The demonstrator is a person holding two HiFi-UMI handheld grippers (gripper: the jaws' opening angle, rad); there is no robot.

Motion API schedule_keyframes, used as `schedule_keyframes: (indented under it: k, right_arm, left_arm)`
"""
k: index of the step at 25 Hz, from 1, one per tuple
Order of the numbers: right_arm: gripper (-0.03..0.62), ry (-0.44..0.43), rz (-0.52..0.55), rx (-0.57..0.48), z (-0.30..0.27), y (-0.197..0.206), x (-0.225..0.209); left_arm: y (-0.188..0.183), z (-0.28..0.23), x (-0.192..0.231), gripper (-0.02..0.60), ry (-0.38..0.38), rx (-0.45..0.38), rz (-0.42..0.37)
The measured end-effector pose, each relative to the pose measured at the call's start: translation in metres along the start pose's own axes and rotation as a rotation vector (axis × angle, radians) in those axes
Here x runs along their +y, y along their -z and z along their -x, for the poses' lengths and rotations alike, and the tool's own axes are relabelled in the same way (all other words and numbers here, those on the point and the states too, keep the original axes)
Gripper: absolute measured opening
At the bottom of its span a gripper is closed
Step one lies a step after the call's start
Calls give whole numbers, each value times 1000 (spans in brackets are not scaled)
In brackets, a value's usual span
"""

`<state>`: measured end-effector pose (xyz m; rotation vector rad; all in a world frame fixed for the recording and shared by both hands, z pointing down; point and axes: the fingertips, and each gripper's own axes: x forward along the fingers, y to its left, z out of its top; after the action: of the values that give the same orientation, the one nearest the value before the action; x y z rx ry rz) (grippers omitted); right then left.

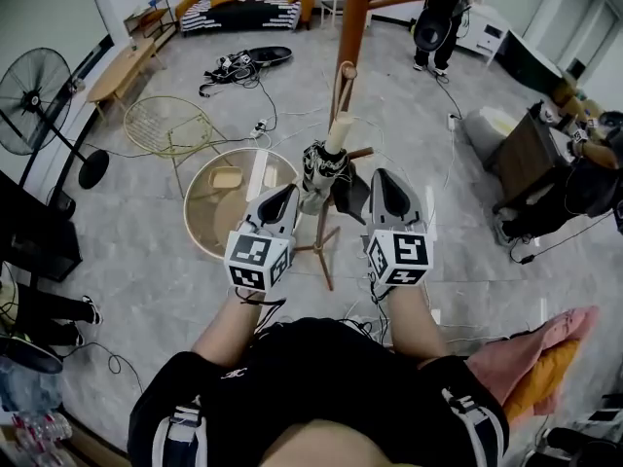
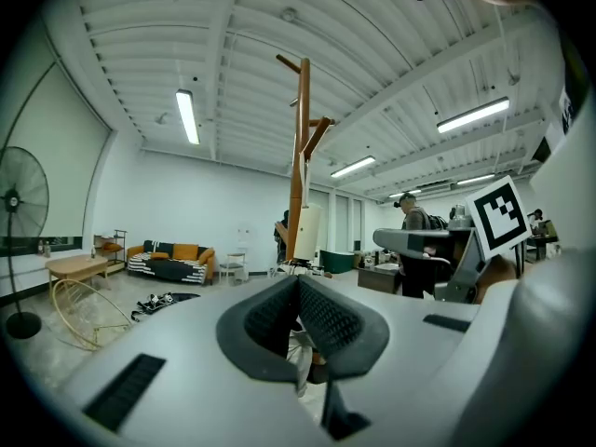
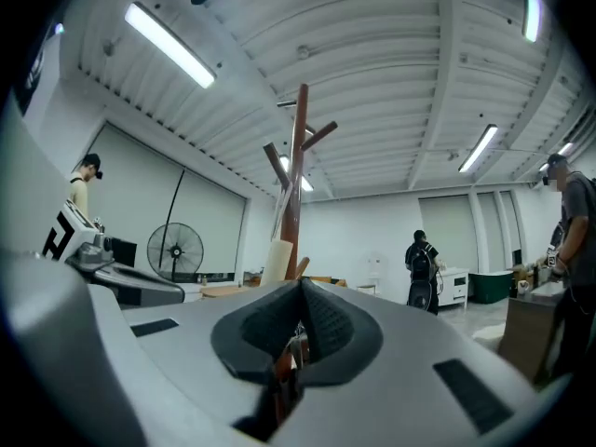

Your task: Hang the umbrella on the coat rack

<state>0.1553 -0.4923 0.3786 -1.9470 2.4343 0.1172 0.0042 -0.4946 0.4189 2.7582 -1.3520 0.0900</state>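
Left gripper view: fingers (image 2: pixel 337 321) together

Left tool (image 1: pixel 290 193), right tool (image 1: pixel 384 177) level, jaws seemingly together.

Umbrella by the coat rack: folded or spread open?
Folded: the umbrella is a narrow bunched bundle under its pale handle, by the coat rack.

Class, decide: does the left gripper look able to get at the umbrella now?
Probably yes: the left gripper sits right beside the umbrella, nothing between them, though its jaws are together.
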Motion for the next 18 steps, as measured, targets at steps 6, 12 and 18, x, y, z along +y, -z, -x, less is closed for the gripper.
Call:
schedule_keyframes:
  k: [6,12,18]
  right_arm:
    - [12,-4,-21,34,6,16,1]
    - [14,3,2,46,7,16,0]
    - [14,-5,-24,51,3,18,3]
  left_arm:
    - [-1,-6,-9,17,18,-2,-8]
    - [-3,-5,-11,17,14,3,-6]
    - [-4,-4,-7,17,9,4,-6]
